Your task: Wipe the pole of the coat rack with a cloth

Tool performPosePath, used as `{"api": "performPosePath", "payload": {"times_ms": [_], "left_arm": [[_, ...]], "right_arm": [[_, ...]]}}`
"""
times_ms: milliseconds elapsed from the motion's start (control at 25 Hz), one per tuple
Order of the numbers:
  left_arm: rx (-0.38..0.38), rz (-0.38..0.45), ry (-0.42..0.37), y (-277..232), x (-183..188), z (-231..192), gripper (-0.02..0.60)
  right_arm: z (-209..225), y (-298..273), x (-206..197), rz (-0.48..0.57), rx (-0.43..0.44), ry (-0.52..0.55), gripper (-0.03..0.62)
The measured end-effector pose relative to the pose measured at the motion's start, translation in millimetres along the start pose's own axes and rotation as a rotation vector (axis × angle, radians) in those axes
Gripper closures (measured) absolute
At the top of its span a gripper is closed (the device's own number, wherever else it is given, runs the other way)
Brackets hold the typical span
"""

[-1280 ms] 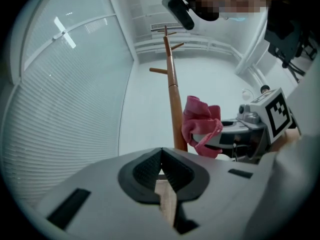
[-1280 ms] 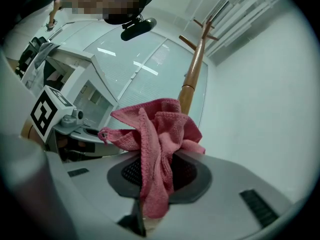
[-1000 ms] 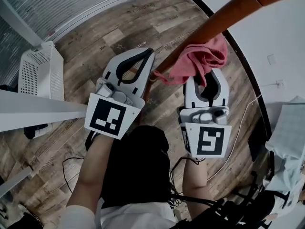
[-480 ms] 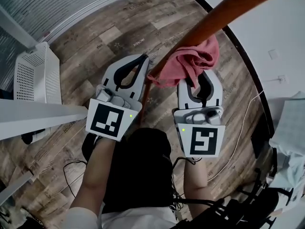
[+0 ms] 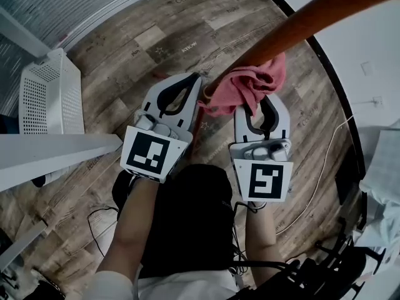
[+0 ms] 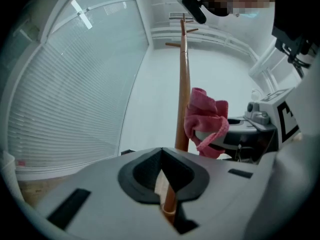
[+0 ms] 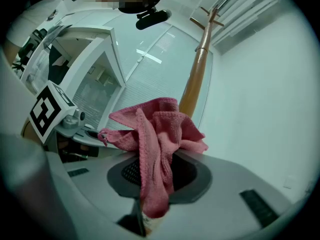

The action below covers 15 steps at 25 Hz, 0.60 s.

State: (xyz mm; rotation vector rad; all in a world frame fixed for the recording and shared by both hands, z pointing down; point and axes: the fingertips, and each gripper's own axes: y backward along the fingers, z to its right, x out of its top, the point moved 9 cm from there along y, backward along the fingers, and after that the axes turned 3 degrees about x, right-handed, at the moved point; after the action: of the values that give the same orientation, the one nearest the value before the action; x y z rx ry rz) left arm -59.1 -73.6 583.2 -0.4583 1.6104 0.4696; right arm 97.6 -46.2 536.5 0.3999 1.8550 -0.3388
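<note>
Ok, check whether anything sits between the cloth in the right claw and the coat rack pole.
Nothing visible does. The pink cloth, pinched in the right claw, lies against the pole. The left claw, shut, sits beside the pole below the cloth and might block a downward stroke.

Got wood-plank flooring [image 5: 144, 49] all over, with a white perforated bin [image 5: 47, 95] at the left, just beside a white ledge [image 5: 56, 155]. Also spotting a thin white cable [image 5: 320, 167] trailing at the right, plus slatted blinds [image 6: 65, 99] behind glass.
</note>
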Motion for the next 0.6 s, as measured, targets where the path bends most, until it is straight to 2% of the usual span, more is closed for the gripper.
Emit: {"api": "performPosePath", "payload": {"times_ms": [440, 520, 600], "left_arm": [[-0.001, -0.095, -0.031, 2.2, -23.4, -1.0, 0.568], [0.006, -0.089, -0.042, 2.3, -23.1, -1.9, 0.568], [0.005, -0.046, -0.041, 2.8, -19.2, -1.7, 0.568]], "right_arm": [[-16.7, -6.4, -35.4, -0.052, 0.026, 0.006, 0.496], [-19.0, -7.5, -42.6, -0.056, 0.033, 0.0, 0.494], [-21.5, -8.7, -49.7, -0.059, 0.039, -0.003, 0.494]]}}
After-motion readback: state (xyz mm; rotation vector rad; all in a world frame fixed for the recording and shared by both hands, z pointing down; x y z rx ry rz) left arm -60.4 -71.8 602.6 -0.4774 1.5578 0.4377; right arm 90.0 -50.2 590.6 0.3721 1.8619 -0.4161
